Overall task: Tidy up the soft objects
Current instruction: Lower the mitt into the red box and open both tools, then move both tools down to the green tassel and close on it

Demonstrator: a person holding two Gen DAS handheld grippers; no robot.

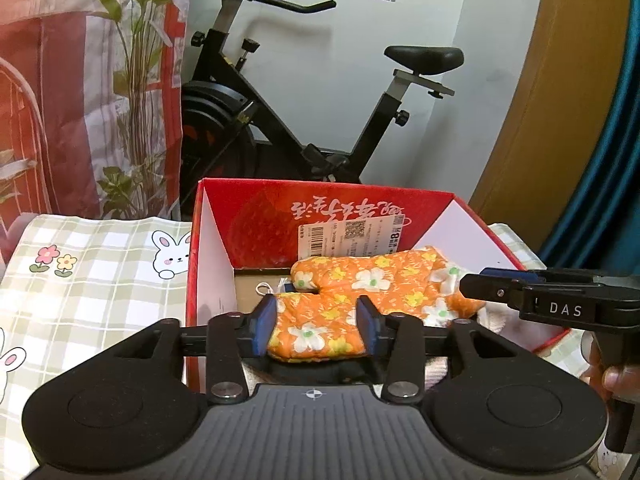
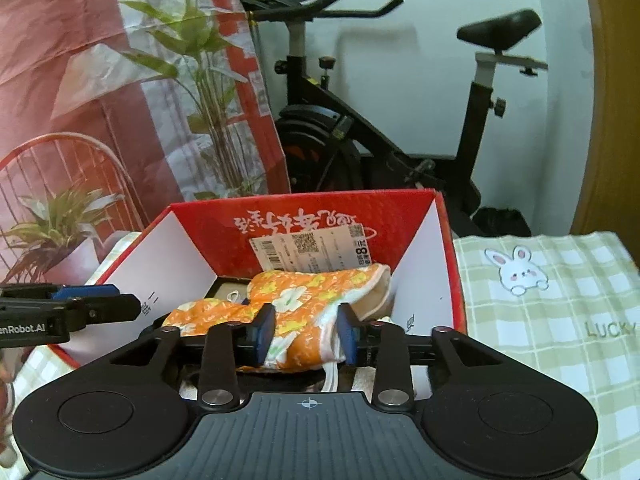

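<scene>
Between the blue pads of my left gripper [image 1: 316, 328] lies the near end of the orange floral oven mitt [image 1: 360, 292]; the jaws stand partly open, and I cannot tell whether the pads press the cloth or only flank it. My right gripper [image 2: 306, 334] is in the same condition at the cuff end: jaws partly open, cloth bunched between them, contact uncertain. Risk: if I withdraw either tool while a pad catches the quilted fabric or the white hanging loop below the right jaws, the mitt may drag back out over the near wall of the red cardboard box [image 1: 400, 200]. The mitt is soft, padded and slightly crumpled, printed with white and yellow flowers. Beyond my fingertips it lies inside the box, in front of the far wall and its white label.
</scene>
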